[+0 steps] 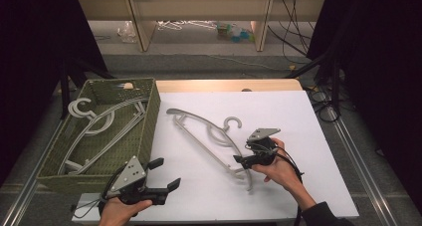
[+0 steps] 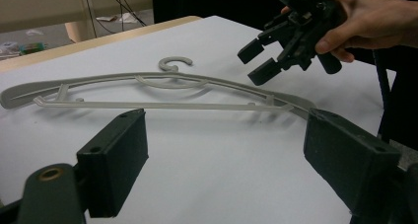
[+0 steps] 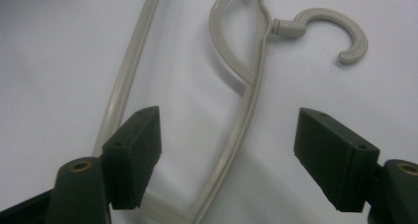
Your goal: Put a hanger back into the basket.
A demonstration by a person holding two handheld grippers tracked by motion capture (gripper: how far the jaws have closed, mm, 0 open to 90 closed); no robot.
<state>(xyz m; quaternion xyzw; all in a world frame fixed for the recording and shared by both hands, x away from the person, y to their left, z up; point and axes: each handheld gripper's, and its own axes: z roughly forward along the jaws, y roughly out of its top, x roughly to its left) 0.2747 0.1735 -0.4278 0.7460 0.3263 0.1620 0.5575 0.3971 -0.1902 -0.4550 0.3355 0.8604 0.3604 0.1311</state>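
green woven basket (image 1: 149, 117) stood at the left of the white table (image 1: 298, 116), and in it lay several grey hangers (image 1: 99, 131), stacked loosely with their hooks toward the far left corner, one hook resting on the rim. how many were in there i could not tell. one more hanger (image 1: 209, 139) lay flat on the table just right of the basket, apart from it. its long axis ran on a diagonal, from a far end near the basket's right wall down to a near end by the right hand; its hook (image 1: 233, 122) pointed away toward the far right, open side turned to the left. the right gripper (image 1: 242, 160) sat low over the near end of the hanger, jaws spread and astride one arm of it, not pressing on it in the right gripper view. the left gripper (image 1: 165, 175) was held near the table's front edge, close to the basket's near corner, jaws spread wide with nothing between them, aimed across at the hanger in the left gripper view.
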